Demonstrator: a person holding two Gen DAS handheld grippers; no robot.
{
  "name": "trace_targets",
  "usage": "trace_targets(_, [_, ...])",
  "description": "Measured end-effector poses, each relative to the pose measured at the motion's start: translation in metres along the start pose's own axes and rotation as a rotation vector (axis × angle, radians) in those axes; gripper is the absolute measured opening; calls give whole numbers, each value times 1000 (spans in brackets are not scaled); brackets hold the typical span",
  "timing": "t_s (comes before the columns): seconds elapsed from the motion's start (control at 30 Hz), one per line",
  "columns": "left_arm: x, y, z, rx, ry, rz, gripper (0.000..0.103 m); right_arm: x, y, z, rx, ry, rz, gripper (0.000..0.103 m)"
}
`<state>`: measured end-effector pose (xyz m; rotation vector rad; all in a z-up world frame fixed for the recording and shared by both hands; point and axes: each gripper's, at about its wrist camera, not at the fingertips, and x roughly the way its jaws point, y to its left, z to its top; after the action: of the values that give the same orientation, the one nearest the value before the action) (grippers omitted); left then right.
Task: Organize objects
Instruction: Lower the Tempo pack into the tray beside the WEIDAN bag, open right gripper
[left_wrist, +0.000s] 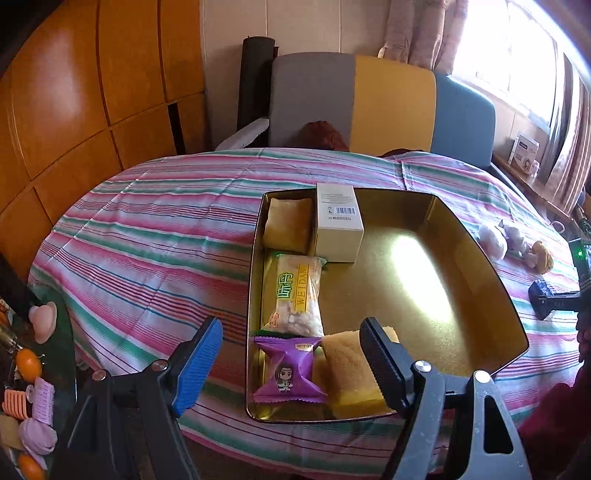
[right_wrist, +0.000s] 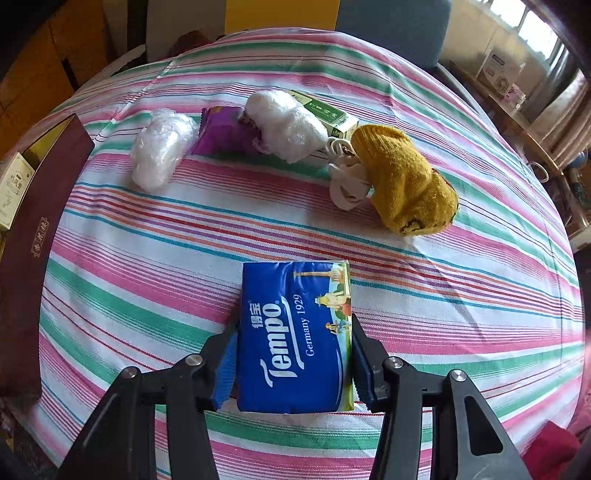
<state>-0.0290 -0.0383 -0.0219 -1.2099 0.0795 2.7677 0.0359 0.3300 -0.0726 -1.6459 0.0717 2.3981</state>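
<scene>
Fingers (right_wrist: 236, 363) of the right gripper (right_wrist: 291, 363) clamp the tissue pack (right_wrist: 293, 332); left gripper (left_wrist: 291, 354) gapes empty.

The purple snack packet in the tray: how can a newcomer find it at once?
Look at the gold tray on the striped tablecloth. Along its left wall, the purple packet lies nearest the camera, below the WEIDAN packet. Only it is purple and bears a cartoon figure.
</scene>
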Motion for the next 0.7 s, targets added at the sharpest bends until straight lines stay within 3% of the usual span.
trace_targets(0.23, [2,3,-1,-9,5,13,78,-14,3,6,57,-21,-37,52])
trace_targets(0.4, [5,6,-4,-22,15,18,78,-66,18,26,102,-146,70,52])
trace_targets(0.53, [2,16,-1,-59,-6,22,78,-98,73,46,-5,-217,211,52])
trace_targets(0.7, [2,36,3,-130,-15,34,77,-102,173,56,-138,-202,368,52])
